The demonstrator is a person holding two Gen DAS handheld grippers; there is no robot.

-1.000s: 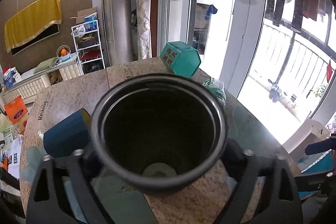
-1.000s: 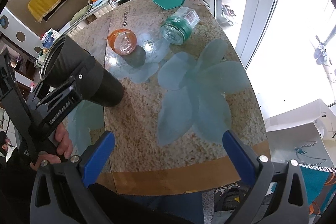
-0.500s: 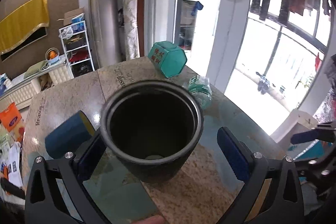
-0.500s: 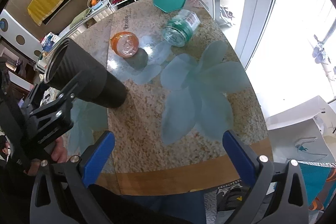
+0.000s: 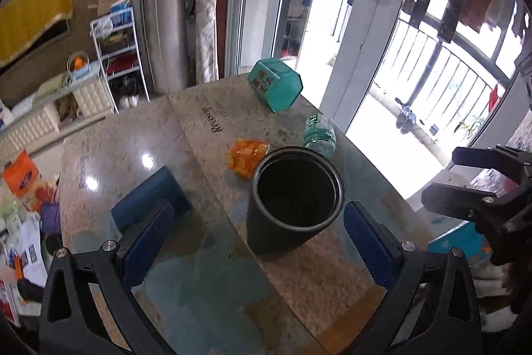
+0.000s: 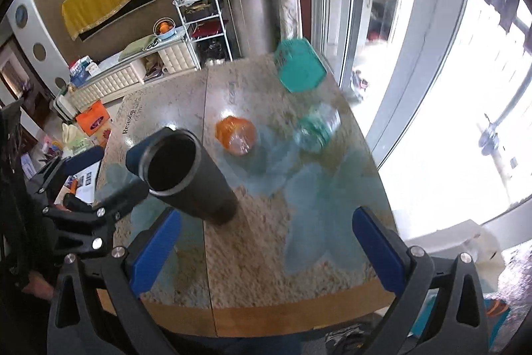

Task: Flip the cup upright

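The dark cup (image 5: pixel 294 198) is standing mouth-up on the tabletop (image 5: pixel 139 148), base flat on the stone, so the flip itself appears done and the tools are idling clear of it. The left tongs (image 5: pixel 256 242) are hanging spread wide, their blue pads (image 5: pixel 148 235) on either side of the cup and apart from its wall, pinching nothing; the cup is sitting just beyond and between the pads. That gap probably lets the cup settle on its own without being nudged over.

The right tongs (image 6: pixel 266 250) are also spread and pinching nothing. From their camera the cup (image 6: pixel 189 177) is standing ahead and toward the left pad, not touching it, with the left tool's black frame reaching in from beyond the cup's far side.

Taking the cup as landmark: the orange wrapped object (image 5: pixel 247 153) is lying just behind it, the clear bottle with a green label (image 5: pixel 319 132) is lying on its side near its far right, the green hexagonal box (image 5: pixel 277 85) is standing further behind, and a dark blue block (image 5: pixel 149 198) is resting to its left.
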